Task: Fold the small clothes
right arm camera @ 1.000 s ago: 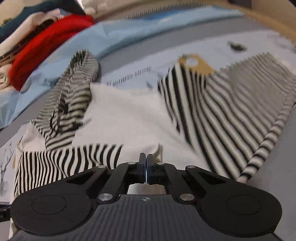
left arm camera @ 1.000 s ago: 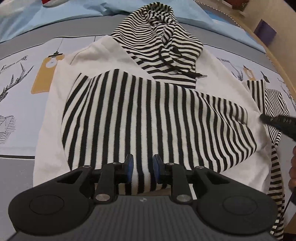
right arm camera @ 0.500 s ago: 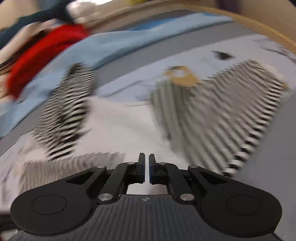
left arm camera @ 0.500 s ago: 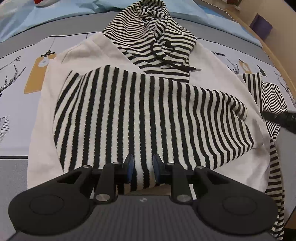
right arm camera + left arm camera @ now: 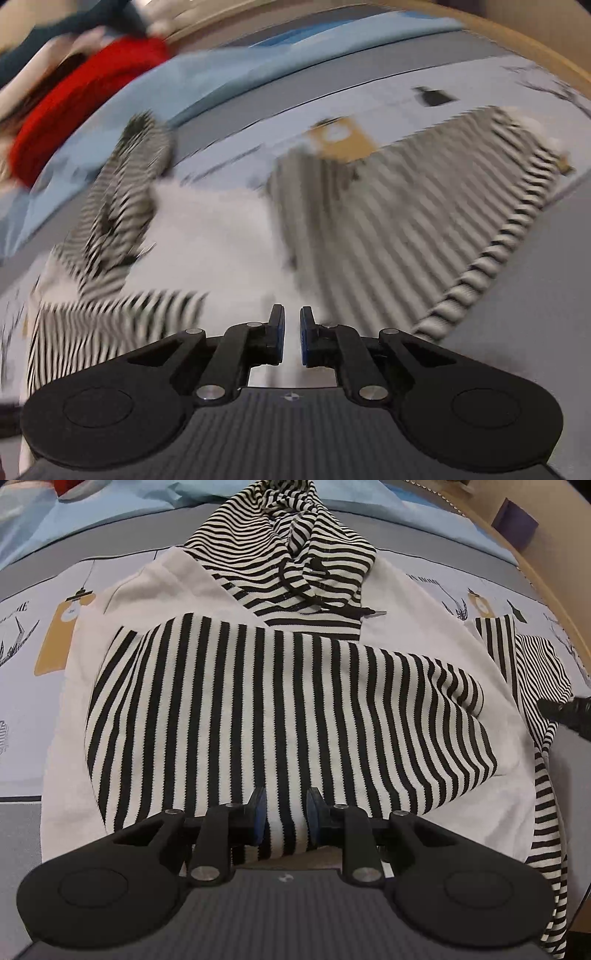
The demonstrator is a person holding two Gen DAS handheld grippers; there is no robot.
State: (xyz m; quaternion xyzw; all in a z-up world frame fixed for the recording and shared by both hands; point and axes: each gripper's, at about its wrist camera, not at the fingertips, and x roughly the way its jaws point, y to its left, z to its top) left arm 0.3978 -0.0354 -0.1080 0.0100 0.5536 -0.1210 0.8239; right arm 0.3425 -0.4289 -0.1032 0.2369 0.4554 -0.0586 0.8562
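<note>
A small white hoodie (image 5: 406,616) with a black-and-white striped hood (image 5: 295,554) lies flat on the bed. One striped sleeve (image 5: 280,716) is folded across its chest. My left gripper (image 5: 282,819) is open, its jaws either side of that sleeve's cuff. The other striped sleeve (image 5: 535,672) lies out to the right, also in the right wrist view (image 5: 424,229). My right gripper (image 5: 291,336) is slightly open and empty over the white body (image 5: 214,240); its tip shows at the right edge of the left view (image 5: 569,712). The right view is blurred.
The bed has a grey and pale blue printed sheet (image 5: 55,635) with a wooden edge (image 5: 554,572) at the right. A pile of clothes with a red garment (image 5: 85,99) lies at the far left in the right wrist view.
My right gripper has opened slightly and is moving fast, blurring its view. My left gripper has drawn back a little over the folded sleeve, jaws still open.
</note>
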